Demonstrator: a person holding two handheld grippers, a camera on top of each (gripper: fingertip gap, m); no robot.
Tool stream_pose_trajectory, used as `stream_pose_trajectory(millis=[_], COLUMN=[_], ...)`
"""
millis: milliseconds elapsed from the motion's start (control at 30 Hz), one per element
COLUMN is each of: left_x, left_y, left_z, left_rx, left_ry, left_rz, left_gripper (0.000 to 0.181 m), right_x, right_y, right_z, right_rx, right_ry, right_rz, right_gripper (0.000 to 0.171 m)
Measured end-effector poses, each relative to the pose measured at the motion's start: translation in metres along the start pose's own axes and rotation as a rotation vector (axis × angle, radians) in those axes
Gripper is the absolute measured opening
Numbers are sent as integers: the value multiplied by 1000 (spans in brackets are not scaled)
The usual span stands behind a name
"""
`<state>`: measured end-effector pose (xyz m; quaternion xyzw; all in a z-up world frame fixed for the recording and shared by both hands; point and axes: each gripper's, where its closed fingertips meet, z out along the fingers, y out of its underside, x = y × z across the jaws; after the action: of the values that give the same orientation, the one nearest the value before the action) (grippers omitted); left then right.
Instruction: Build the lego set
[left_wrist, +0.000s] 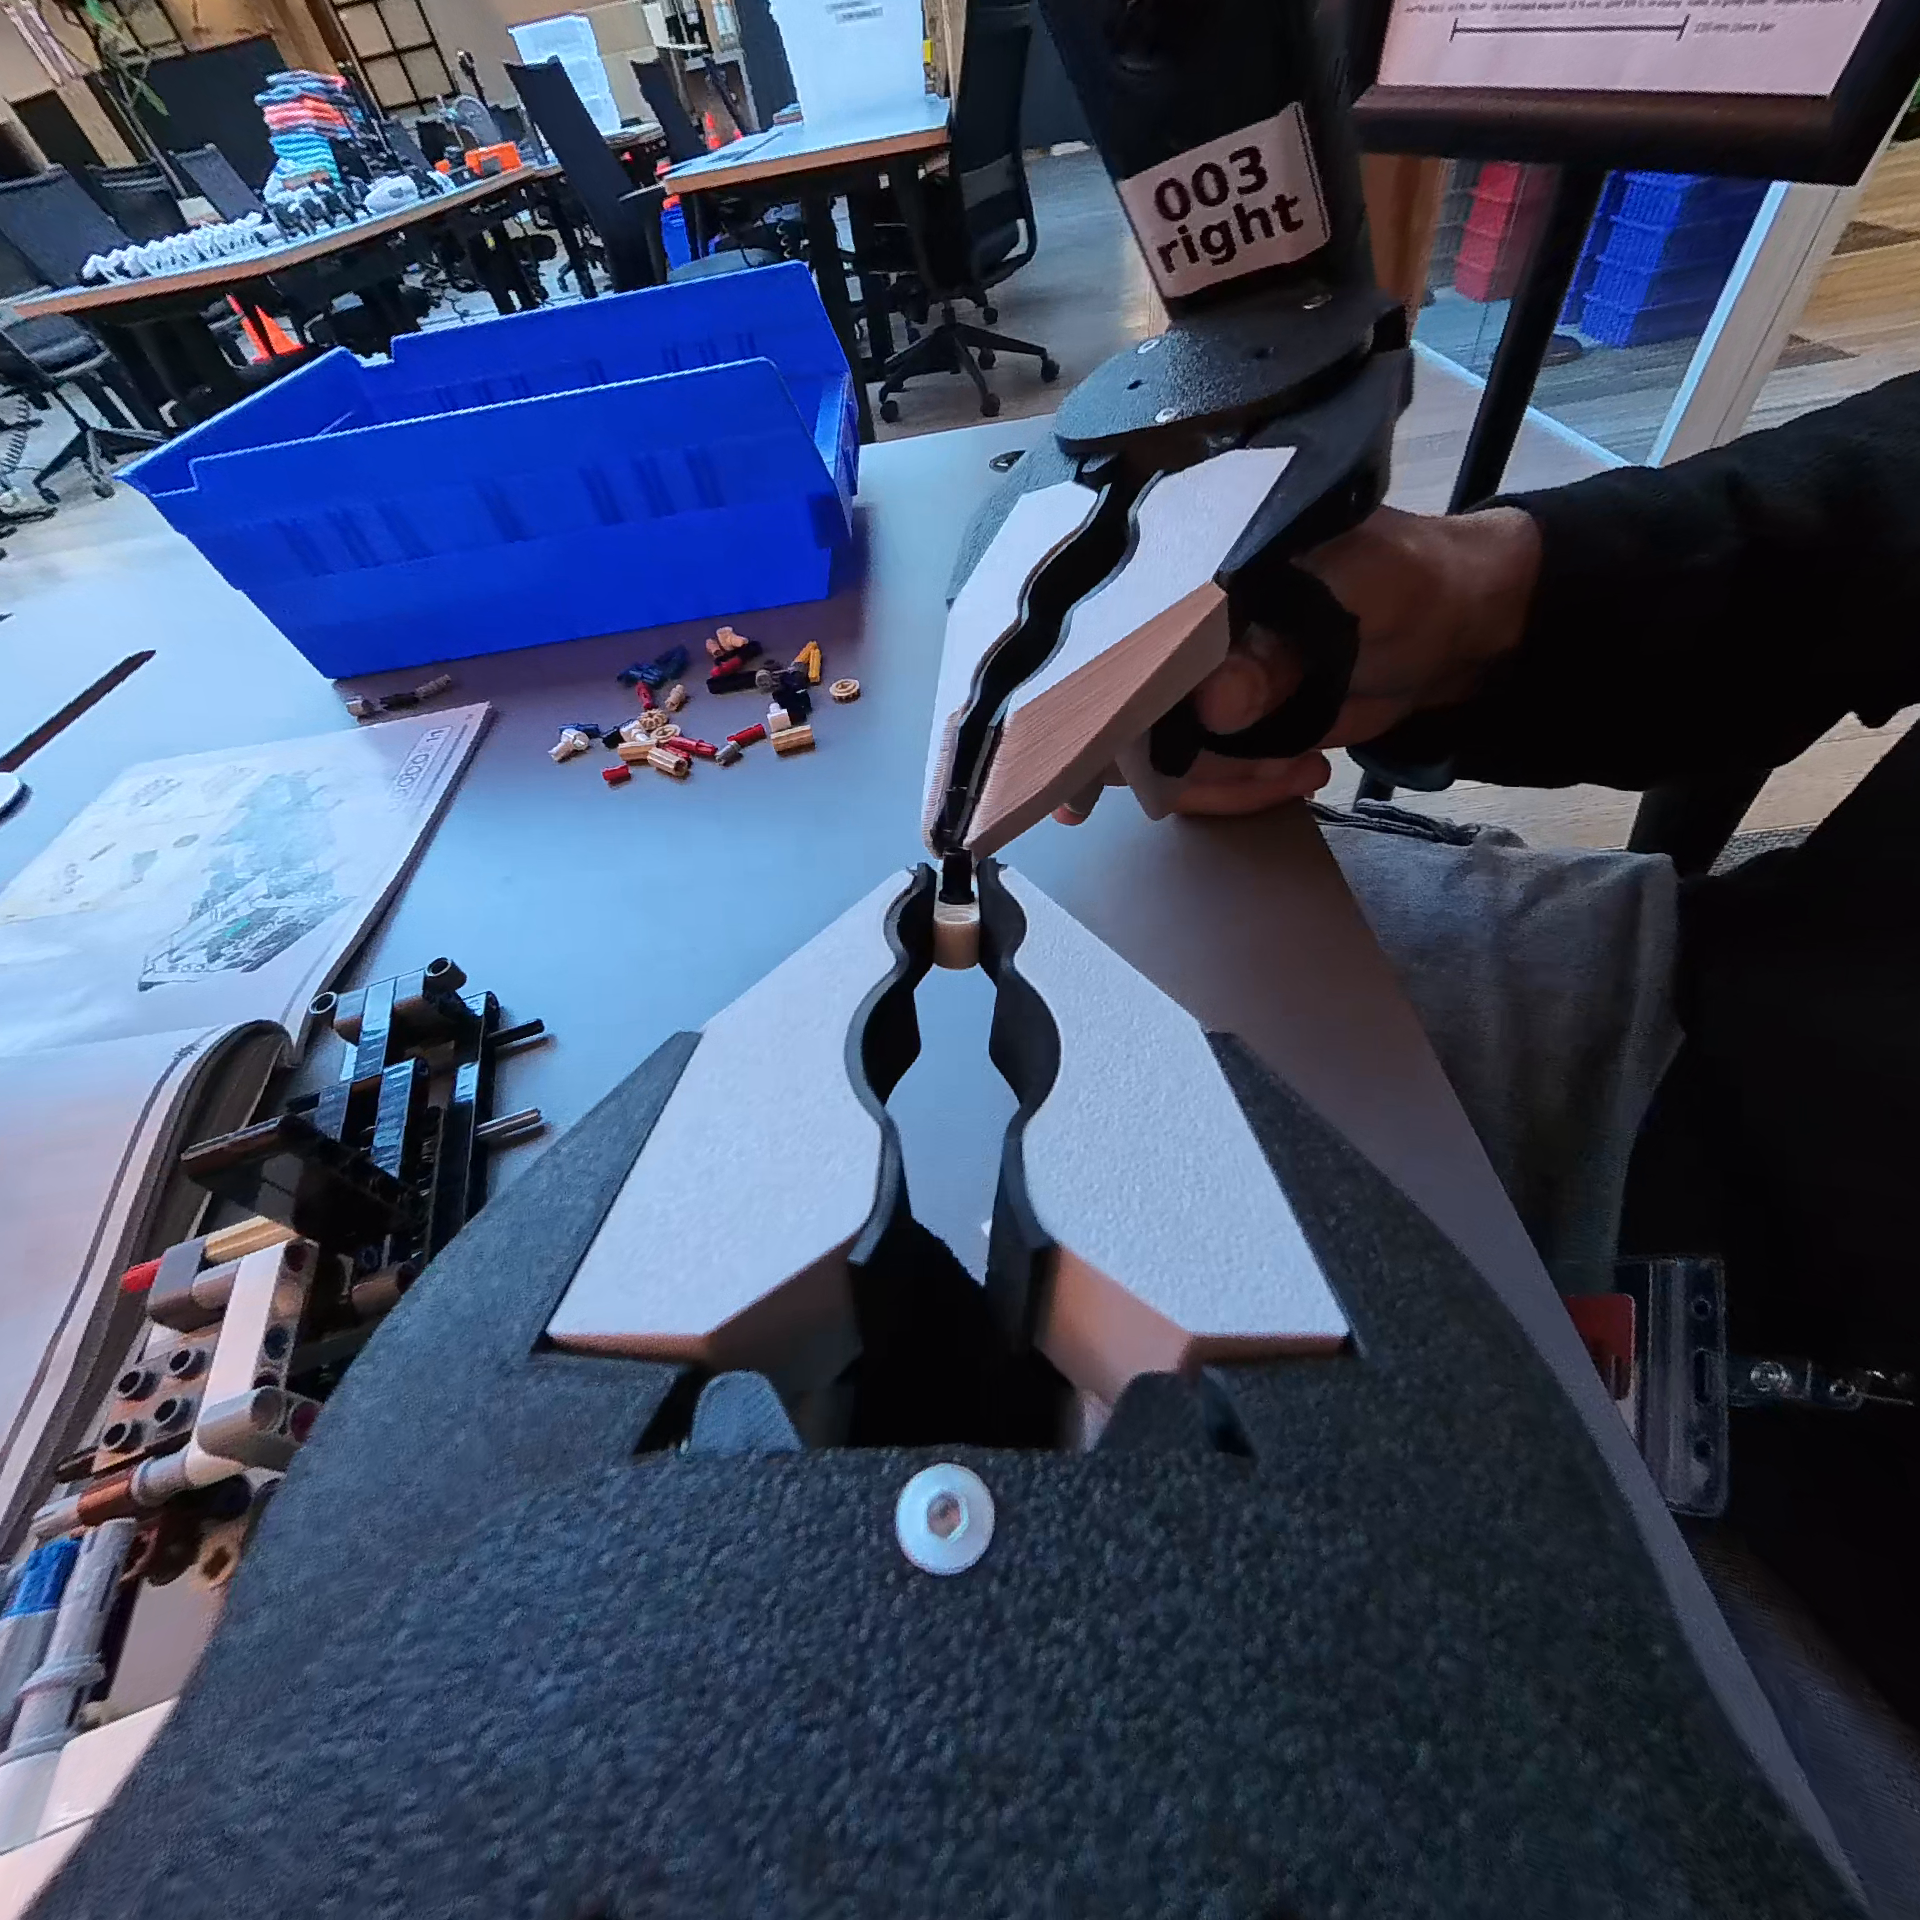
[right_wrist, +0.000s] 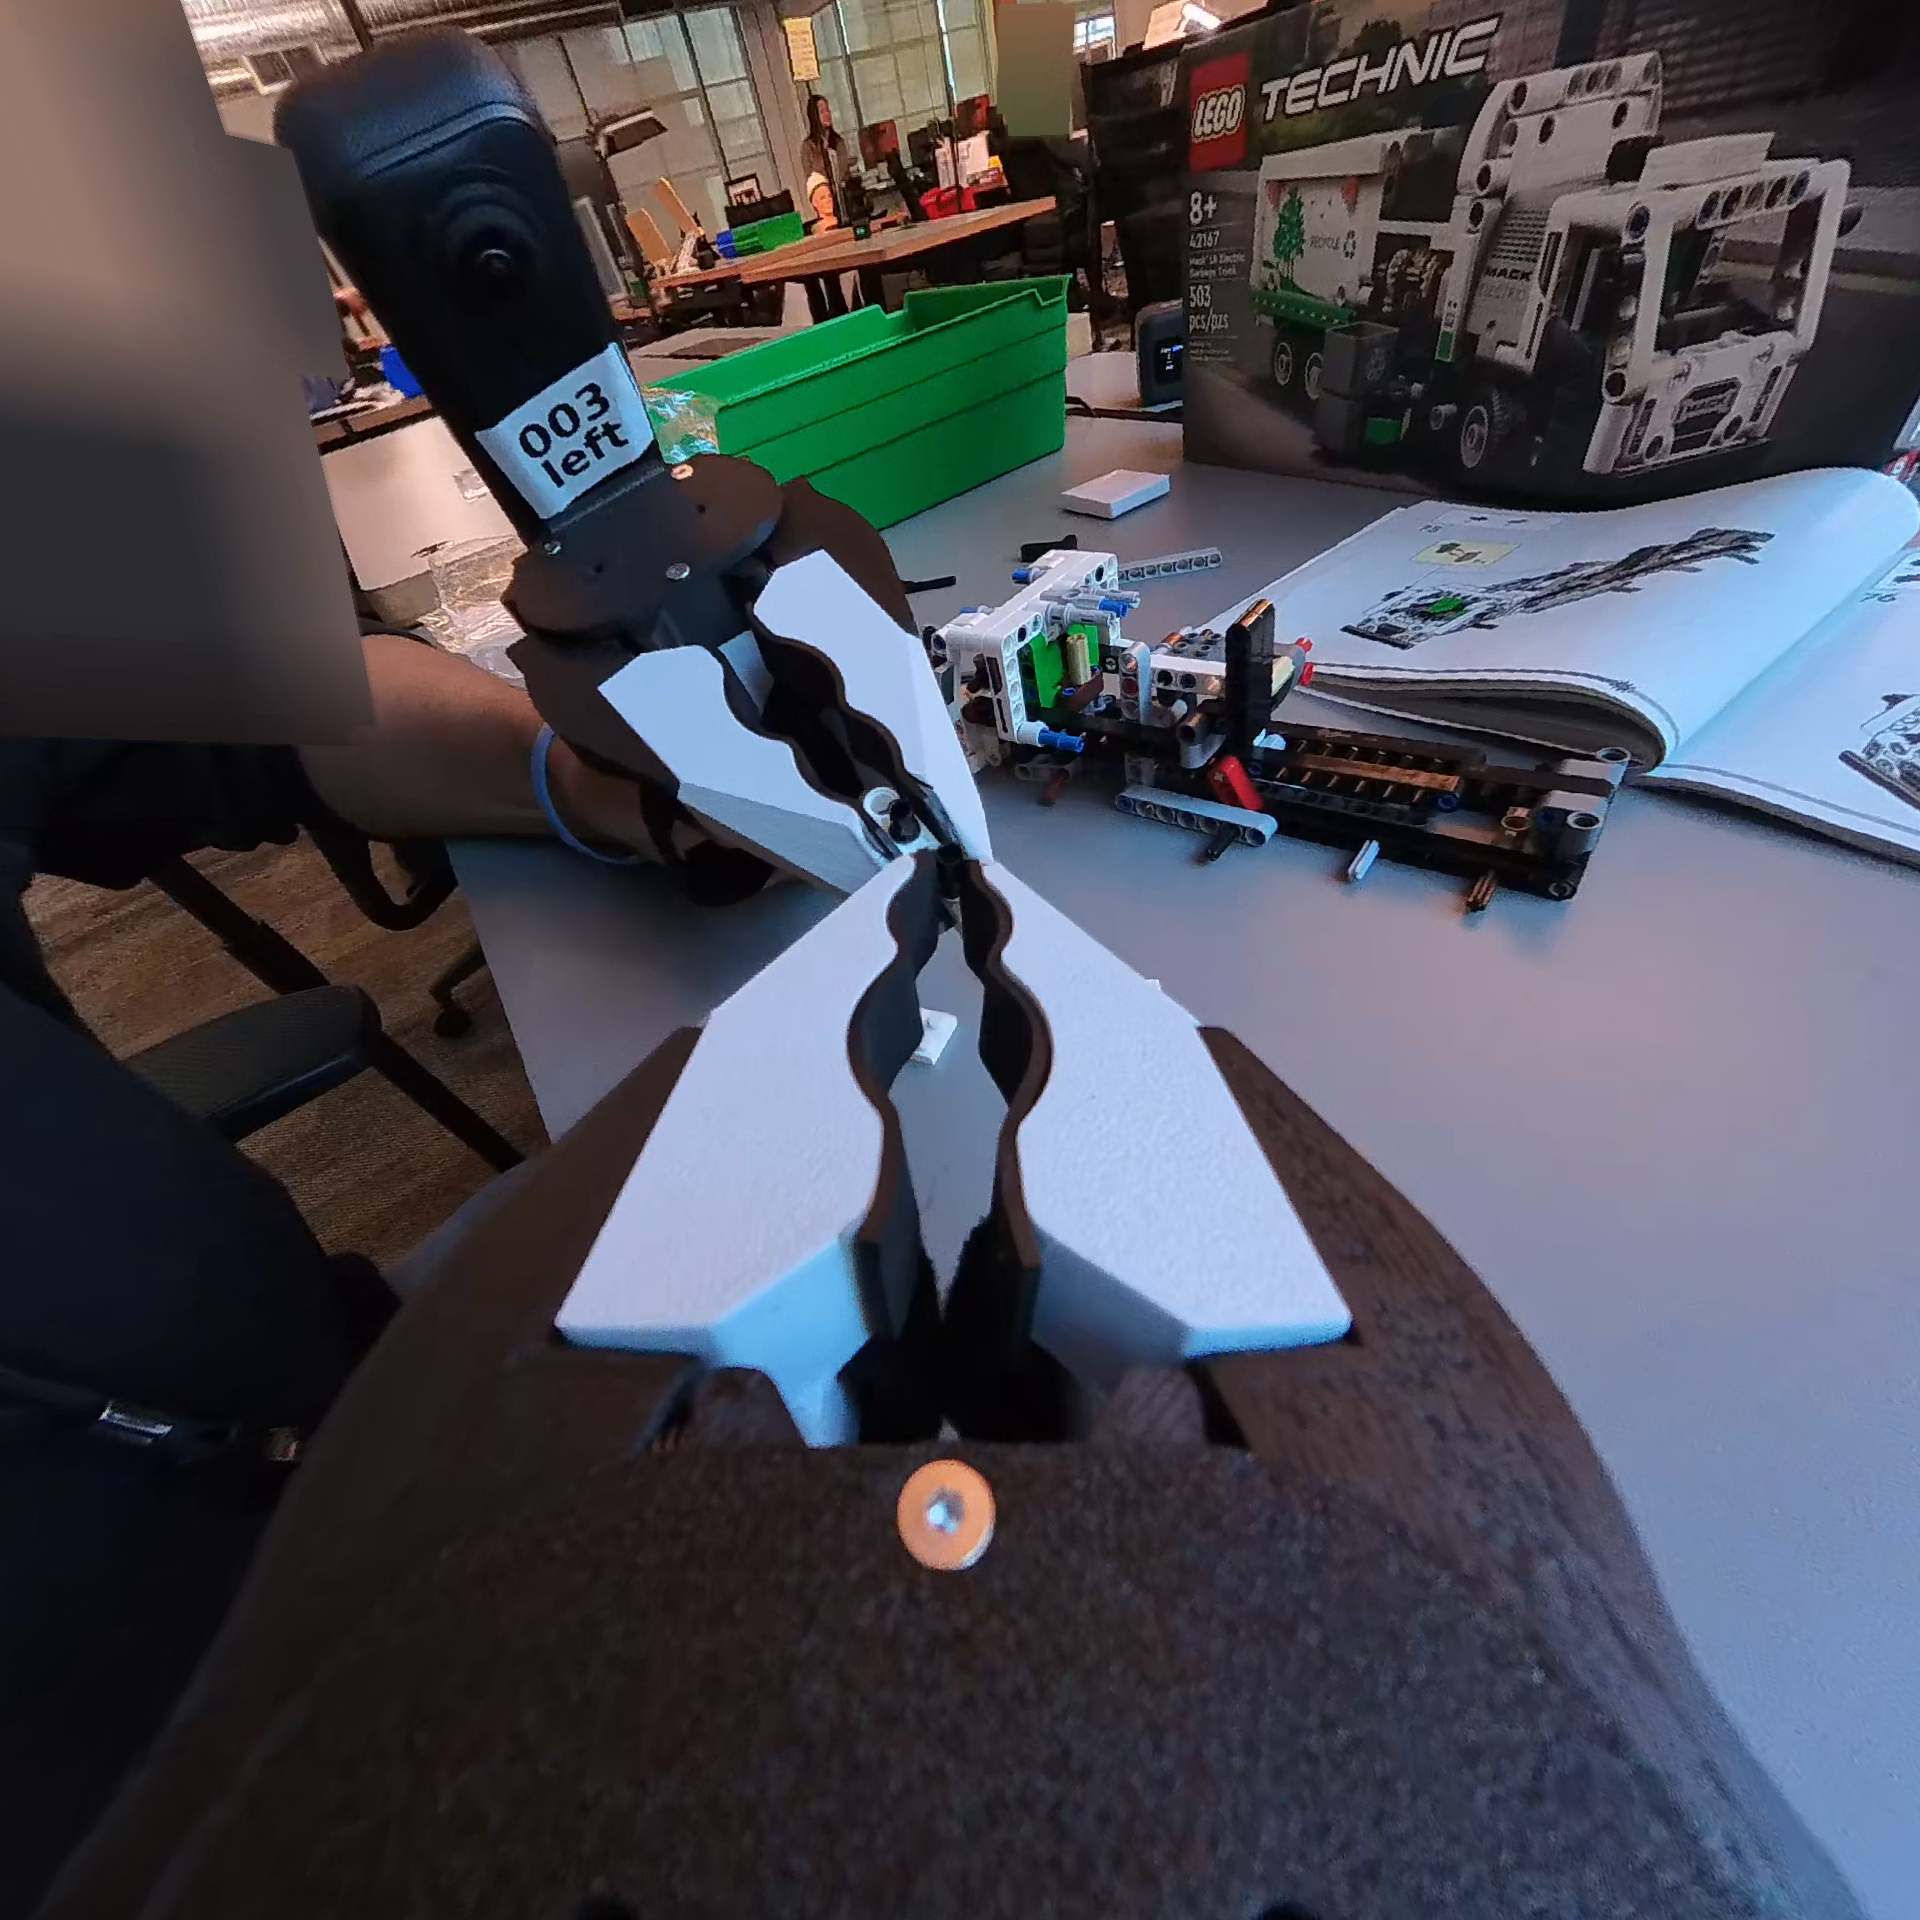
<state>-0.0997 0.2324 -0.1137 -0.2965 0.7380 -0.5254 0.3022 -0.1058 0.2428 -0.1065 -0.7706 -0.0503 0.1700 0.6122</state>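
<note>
Two closed grippers, left (left_wrist: 954, 914) gripping bush (left_wrist: 955, 932), right (right_wrist: 948, 883) gripping pin (left_wrist: 953, 876): slight misalignment, possible slip onto table (left_wrist: 644, 883).

The left wrist view is looking forward along the left gripper (left_wrist: 954, 909) from close behind its fingers, facing across the grey table (left_wrist: 623, 894) toward the blue bin (left_wrist: 520, 520), with the right gripper (left_wrist: 961, 831) meeting it tip to tip. The right wrist view is sitting just as close behind its own fingers, facing the opposite way toward the green bin (right_wrist: 894, 416). Both views are sharing the meeting fingertips, the chassis assembly (right_wrist: 1299, 748) and the instruction booklet (left_wrist: 208, 852).
</note>
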Motion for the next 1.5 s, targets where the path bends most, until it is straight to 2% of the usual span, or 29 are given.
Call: stream_pose_trajectory(millis=[300, 600, 800, 1067, 1500], left_x=[-4, -7, -3, -3, 2], left_y=[3, 7, -2, -14, -20], left_z=[1, 3, 1, -3, -8], left_rx=[-29, -90, -18, 89, 139], left_ry=[-72, -237, -173, -66, 49], left_rz=[77, 353, 272, 25, -86], left_gripper=[6, 6, 6, 7, 7], right_x=[4, 7, 1, -3, -8], right_y=[3, 4, -7, -18, -23], right_z=[2, 5, -1, -1, 1], right_rx=[-20, -25, 45, 137, 160], right_ry=[22, 84, 12, -39, -85], right_rz=[23, 8, -11, 54, 7], right_gripper=[4, 4, 4, 4, 4])
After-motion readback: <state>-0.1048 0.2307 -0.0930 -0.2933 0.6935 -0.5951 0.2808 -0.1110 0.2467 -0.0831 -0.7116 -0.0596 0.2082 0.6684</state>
